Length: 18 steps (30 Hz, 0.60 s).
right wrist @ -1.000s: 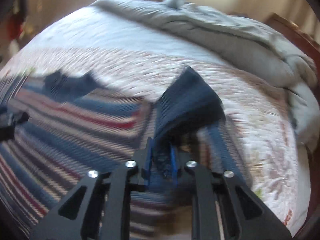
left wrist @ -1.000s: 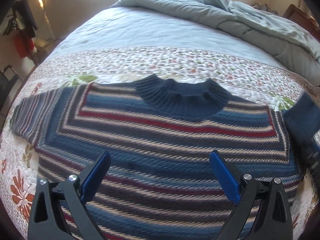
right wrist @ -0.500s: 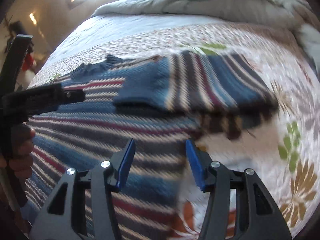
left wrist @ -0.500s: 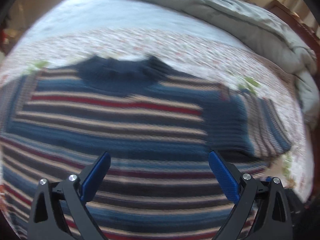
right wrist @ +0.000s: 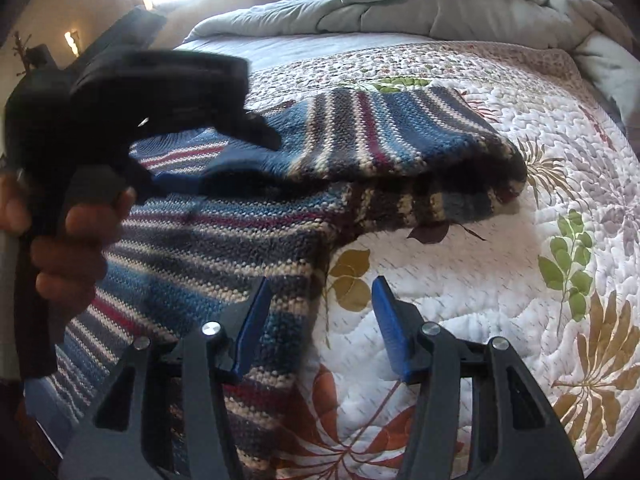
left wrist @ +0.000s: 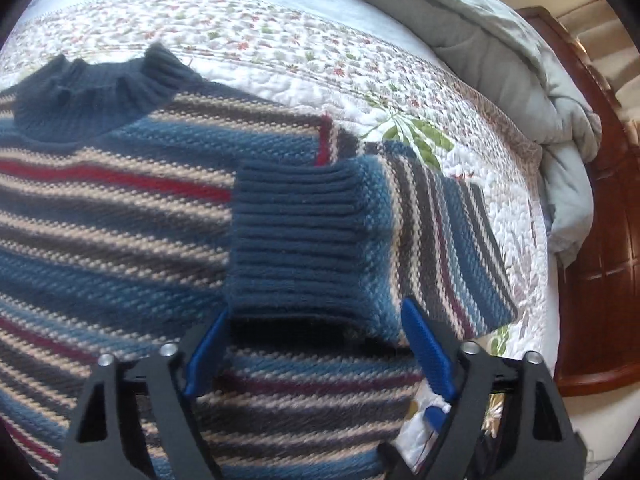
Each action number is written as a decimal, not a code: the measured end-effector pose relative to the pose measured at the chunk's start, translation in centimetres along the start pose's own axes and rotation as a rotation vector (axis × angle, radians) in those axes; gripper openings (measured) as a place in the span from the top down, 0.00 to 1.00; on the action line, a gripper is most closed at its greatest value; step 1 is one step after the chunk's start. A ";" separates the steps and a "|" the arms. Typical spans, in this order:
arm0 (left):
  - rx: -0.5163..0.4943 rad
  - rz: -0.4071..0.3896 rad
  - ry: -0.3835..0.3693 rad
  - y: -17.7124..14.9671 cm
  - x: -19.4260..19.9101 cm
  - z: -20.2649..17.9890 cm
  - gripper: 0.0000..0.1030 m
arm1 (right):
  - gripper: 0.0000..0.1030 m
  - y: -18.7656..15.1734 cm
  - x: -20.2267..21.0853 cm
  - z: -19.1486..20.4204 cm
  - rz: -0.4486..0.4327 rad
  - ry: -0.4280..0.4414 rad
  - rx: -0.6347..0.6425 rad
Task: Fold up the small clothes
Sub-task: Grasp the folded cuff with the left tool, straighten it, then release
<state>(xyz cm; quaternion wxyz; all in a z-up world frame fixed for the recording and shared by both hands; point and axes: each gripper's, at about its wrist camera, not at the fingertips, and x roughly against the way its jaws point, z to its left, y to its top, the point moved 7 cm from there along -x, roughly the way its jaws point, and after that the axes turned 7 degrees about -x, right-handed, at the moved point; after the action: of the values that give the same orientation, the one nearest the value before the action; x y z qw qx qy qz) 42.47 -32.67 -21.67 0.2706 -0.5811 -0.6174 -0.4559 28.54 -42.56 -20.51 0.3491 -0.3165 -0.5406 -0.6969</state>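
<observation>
Bed (left wrist: pixel 500 184) carries everything, covered by white floral quilt (right wrist: pixel 500 280) with leaf and flower print. Striped knit sweater (left wrist: pixel 120 216) lies flat on quilt, navy collar toward far side, one sleeve (left wrist: pixel 400 240) folded in over body, ribbed cuff on top. Rumpled grey duvet (right wrist: pixel 440 12) bunched along far edge of bed, past pale sheet strip (right wrist: pixel 280 44). Wooden bed frame (left wrist: pixel 600 240) at right edge.

A second ago the right gripper (right wrist: pixel 320 320) was clamped on the sweater's (left wrist: pixel 120 216) sleeve (left wrist: pixel 360 240), carrying it in the air. Now its jaws stand apart, and the sleeve lies folded over the sweater's body, cuff (left wrist: pixel 296 236) inward. The left gripper (left wrist: pixel 316 344), earlier over the middle of the sweater, now sits just at the cuff.
</observation>
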 end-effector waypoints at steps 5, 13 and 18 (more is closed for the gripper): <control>0.037 0.020 -0.157 0.0 -0.6 -0.8 0.91 | 0.47 -0.4 0.3 -0.4 -0.014 -0.008 0.005; 0.028 -0.110 -0.122 1.9 2.7 -0.1 0.92 | 0.45 -0.4 1.3 -1.0 -0.019 -0.027 -0.021; 0.001 -0.190 -0.057 3.9 6.5 2.6 0.92 | 0.44 0.8 1.7 -1.2 -0.032 -0.055 -0.046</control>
<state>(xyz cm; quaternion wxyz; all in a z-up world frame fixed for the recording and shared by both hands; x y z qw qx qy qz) 45.57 -27.70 -16.23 0.2089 -0.5327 -0.6773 -0.4625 28.23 -44.08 -18.91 0.3155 -0.3348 -0.5390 -0.7055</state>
